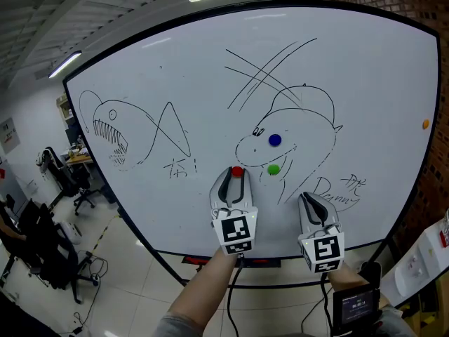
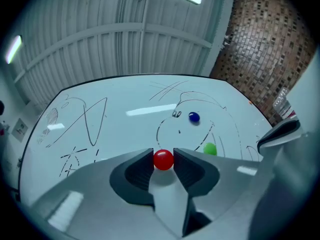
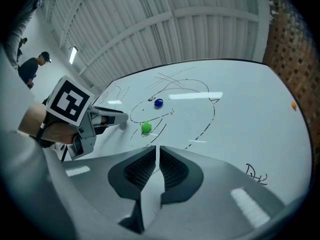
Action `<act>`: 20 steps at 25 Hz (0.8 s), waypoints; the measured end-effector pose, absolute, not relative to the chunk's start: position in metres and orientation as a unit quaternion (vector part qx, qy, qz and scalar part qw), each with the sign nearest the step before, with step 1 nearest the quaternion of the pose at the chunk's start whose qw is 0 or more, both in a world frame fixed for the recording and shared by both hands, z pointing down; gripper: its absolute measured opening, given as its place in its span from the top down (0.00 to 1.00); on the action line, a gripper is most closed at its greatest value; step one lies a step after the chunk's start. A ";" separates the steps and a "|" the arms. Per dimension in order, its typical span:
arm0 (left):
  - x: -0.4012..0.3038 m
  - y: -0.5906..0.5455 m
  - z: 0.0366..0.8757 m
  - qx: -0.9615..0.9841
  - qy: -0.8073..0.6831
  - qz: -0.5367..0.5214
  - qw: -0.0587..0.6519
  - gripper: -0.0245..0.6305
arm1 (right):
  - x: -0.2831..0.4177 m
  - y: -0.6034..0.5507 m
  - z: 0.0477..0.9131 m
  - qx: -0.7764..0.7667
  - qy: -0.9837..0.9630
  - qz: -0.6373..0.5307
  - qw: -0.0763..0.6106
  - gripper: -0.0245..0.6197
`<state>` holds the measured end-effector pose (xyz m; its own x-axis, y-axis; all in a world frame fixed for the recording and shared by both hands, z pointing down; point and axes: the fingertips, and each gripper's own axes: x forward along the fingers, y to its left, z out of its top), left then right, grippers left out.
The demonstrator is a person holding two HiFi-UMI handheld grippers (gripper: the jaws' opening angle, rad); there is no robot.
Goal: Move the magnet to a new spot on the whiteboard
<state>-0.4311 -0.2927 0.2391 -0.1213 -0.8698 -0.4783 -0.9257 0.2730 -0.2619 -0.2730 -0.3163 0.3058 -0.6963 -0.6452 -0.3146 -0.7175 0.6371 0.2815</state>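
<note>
In the head view, a whiteboard (image 1: 175, 69) covered with marker drawings is seen, and both grippers are held up against its lower part. The red magnet (image 1: 237, 172) is found at the tips of the left gripper (image 1: 236, 177), just left of a green magnet (image 1: 273, 168) and below a blue magnet (image 1: 275, 140), all within the outline of a drawn creature. The right gripper (image 1: 309, 199) is held lower and to the right, apart from the magnets; an orange magnet (image 1: 425, 124) is seen near the board's right edge. In the left gripper view, the red magnet (image 2: 163, 160) is shown clamped between the two jaw tips of the left gripper (image 2: 163, 157), with both tips touching its sides, against the whiteboard (image 2: 125, 129). The green magnet (image 2: 210, 148) lies just to its right and the blue magnet (image 2: 194, 117) higher up. In the right gripper view, the jaws of the right gripper (image 3: 156, 155) are seen closed to a thin slit with nothing between them. Beyond them the green magnet (image 3: 146, 127) and the blue magnet (image 3: 158, 103) are seen on the whiteboard (image 3: 240, 124), and the left gripper (image 3: 120, 119) is seen with its tip at the board; the red magnet cannot be made out here.
</note>
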 end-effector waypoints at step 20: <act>-0.169 -0.369 0.236 -0.695 0.657 0.045 0.289 0.78 | -0.041 -0.374 0.302 -0.486 0.848 0.193 0.087 0.92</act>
